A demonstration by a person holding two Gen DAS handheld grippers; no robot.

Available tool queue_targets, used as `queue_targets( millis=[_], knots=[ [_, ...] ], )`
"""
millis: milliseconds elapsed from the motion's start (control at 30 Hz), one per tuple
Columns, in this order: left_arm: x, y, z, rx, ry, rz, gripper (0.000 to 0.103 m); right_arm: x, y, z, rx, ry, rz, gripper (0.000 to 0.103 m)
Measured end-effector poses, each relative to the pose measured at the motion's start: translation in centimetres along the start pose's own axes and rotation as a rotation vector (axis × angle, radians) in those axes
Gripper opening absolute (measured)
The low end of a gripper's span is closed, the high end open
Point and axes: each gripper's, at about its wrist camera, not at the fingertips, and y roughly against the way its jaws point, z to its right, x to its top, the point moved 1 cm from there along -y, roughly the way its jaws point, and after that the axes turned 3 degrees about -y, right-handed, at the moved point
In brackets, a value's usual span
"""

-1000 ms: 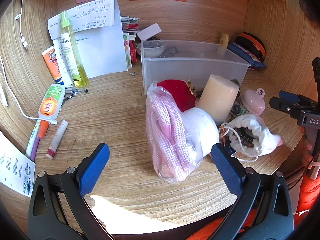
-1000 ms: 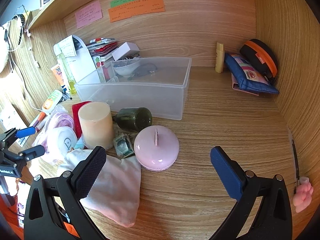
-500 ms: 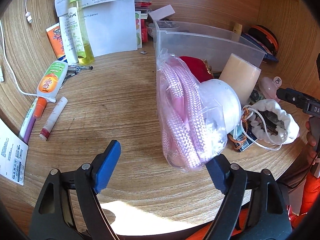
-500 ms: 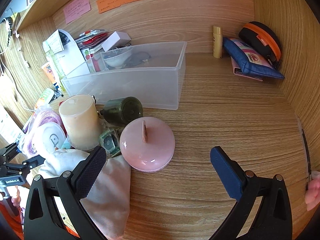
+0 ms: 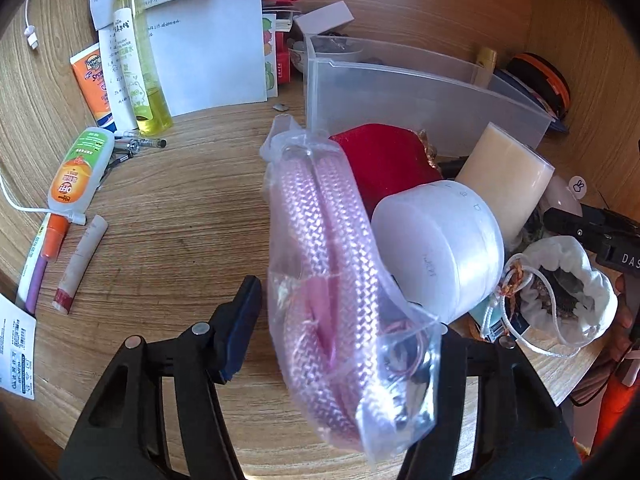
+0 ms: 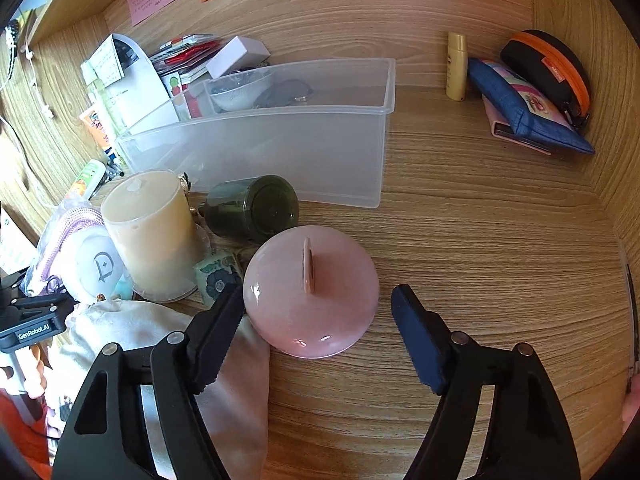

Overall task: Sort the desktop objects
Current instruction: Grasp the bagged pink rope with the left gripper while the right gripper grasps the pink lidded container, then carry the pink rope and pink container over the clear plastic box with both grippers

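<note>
Two grippers in view. Left gripper [image 5: 340, 332]: jaws partly open around a clear bag [image 5: 344, 276] of pink braided rope; contact not discernible. Bag at 6 o'clock, leaning on a white jar [image 5: 440, 248]. Left view alone shows tubes, a spray bottle [image 5: 142, 68] at 10 o'clock and a red pouch [image 5: 384, 160]. Right gripper [image 6: 318, 332]: jaws wide, flanking a pink dome [image 6: 312, 296], not touching. Right view alone shows a green jar [image 6: 256, 208] lying before the bin [image 6: 280, 140]. Candle [image 6: 150, 232] at 9 o'clock crowds the dome.
</note>
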Motion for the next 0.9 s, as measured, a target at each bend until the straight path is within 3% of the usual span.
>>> queue_targets(
  millis=[100,233,267,367,467,900],
  knots=[
    [0.3,-0.2,0.2,0.003,-0.006,0.002,0.051,0.0,-0.1,0.1,0.012,-0.014,0.006,0.072],
    [0.6,-0.4,0.1,0.008,-0.008,0.009,0.043,0.1,0.0,0.1,0.03,-0.024,0.011,0.061],
    [0.7,-0.4,-0.1,0.007,0.003,0.01,0.033,0.1,0.0,0.1,0.026,-0.021,0.014,0.061],
    [0.8,-0.2,-1.1,-0.051,0.059,0.007,0.028,0.1,0.0,0.0,0.015,-0.021,0.021,0.061],
    [0.8,0.3,-1.7,-0.05,0.083,0.015,0.023,0.2,0.4,0.2,0.021,-0.03,0.036,0.061],
    [3.3,3.7,-2.0,0.005,0.053,0.142,0.021,2.0,3.2,0.1,0.001,-0.005,0.115,0.061]
  ],
)
